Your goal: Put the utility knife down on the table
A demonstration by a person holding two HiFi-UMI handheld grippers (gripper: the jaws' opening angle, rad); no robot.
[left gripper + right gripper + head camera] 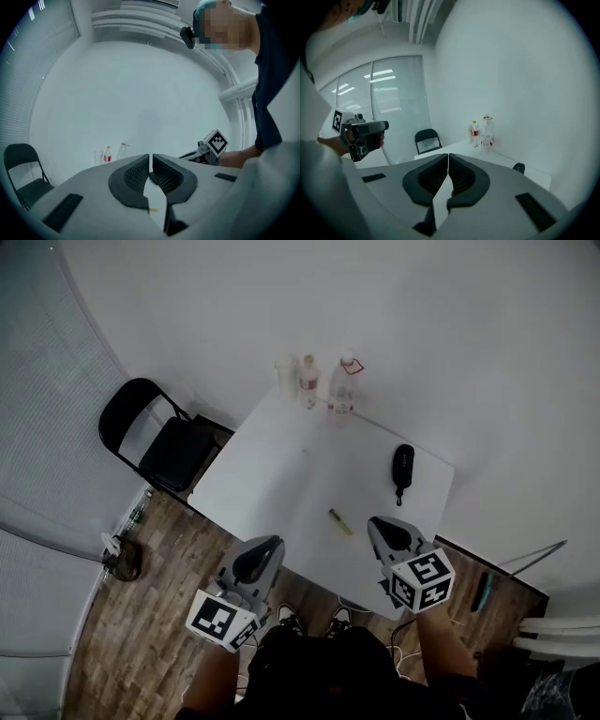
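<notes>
Two hand-held grippers are in play and neither carries anything: the left hand-held gripper (150, 161) has its dark ribbed jaws pressed together with nothing between them, and the right hand-held gripper (448, 159) is likewise closed on empty air. In the head view both hang at the near edge of the white rectangular bench (281, 465), clear of its surface. The small yellow utility knife (340, 522) lies flat on the bench towards that near edge, between the two grippers and a little ahead of them, touching neither; a thin yellow sliver of it shows through the gap below the left jaws in the left gripper view. Well beyond it lies a black oblong zipped case (403, 468), and at the far edge stand two clear plastic bottles (344, 385) and a pale cup (286, 376). A black folding chair (159, 437) stands off the bench's left side. Judging from this layout, the placing step looks finished: the knife rests on the bench and is released. The next move seems to call for little more than holding both grippers away so that neither nudges the knife.
</notes>
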